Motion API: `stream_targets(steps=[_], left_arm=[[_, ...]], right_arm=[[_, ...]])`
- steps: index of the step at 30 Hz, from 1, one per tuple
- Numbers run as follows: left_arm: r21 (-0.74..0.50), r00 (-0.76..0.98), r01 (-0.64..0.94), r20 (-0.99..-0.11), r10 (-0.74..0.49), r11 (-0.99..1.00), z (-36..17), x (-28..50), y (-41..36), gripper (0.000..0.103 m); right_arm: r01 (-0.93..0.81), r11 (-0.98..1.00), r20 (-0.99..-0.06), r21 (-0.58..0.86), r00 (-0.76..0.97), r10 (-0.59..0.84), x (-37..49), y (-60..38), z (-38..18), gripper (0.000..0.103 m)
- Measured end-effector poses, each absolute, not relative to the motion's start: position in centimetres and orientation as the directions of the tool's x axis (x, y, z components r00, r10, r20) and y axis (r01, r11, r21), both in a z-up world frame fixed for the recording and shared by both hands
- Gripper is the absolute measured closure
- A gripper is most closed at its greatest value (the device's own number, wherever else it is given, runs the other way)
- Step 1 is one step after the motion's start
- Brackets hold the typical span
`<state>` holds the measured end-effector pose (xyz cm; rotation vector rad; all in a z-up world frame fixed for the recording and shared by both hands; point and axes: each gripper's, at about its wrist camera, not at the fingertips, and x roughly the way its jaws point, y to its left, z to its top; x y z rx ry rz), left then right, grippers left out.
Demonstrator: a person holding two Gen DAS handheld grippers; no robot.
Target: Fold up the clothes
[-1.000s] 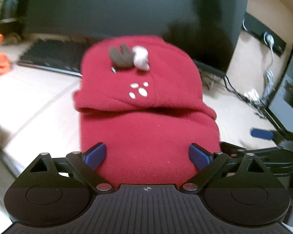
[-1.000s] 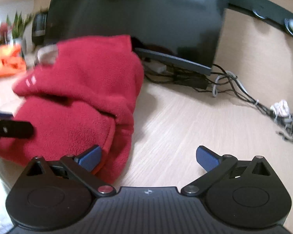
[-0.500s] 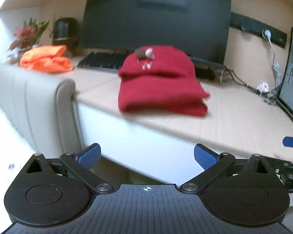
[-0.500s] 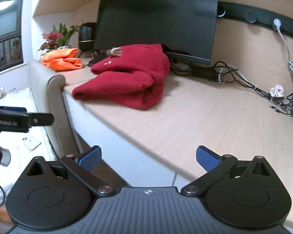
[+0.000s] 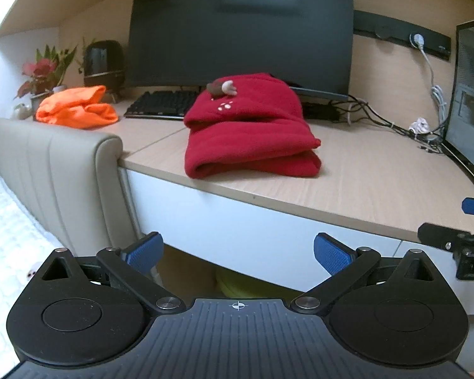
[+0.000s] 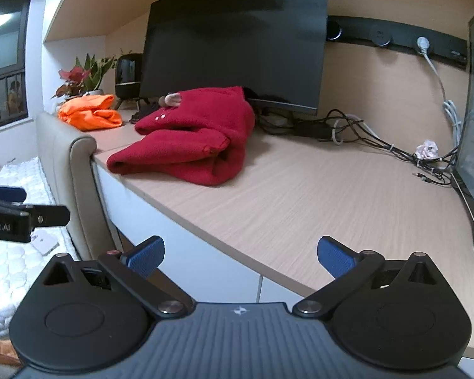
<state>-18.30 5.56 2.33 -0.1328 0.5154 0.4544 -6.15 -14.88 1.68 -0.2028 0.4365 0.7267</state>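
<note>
A red fleece garment [image 5: 252, 135] lies folded in a thick bundle on the wooden desk [image 5: 363, 183], near its front edge, with a small brown and pink figure on top. The right wrist view shows the same garment [image 6: 189, 145] from its right side. My left gripper [image 5: 237, 252] hangs open in front of and below the desk edge, nothing between its blue pads. My right gripper [image 6: 240, 255] is open too, empty, off the desk's front edge. Both are well back from the garment. An orange garment [image 5: 77, 109] lies bunched at the desk's far left.
A black monitor [image 5: 240, 28] and keyboard [image 5: 161, 105] stand behind the red garment. Cables [image 5: 379, 117] trail at the back right, beside a second screen [image 5: 470, 101]. A grey padded headboard [image 5: 57, 170] meets the desk's left end; a white bed [image 6: 12, 252] lies below.
Both grippers have pulled back from the red garment, which now lies alone on the desk. The left pads, a second ago at the garment's sides, now stand wide and empty.
</note>
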Motion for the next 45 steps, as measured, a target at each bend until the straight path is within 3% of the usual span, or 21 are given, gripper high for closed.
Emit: stream_targets(steps=[45], left_arm=[[-0.042,0.777,-0.418,-0.535,0.333,0.907,2.21,-18.85,4.98,0.0]], right_arm=[[-0.692,0.722,-0.477,-0.004,0.636,0.607,-6.16,-14.82,1.1,0.0]])
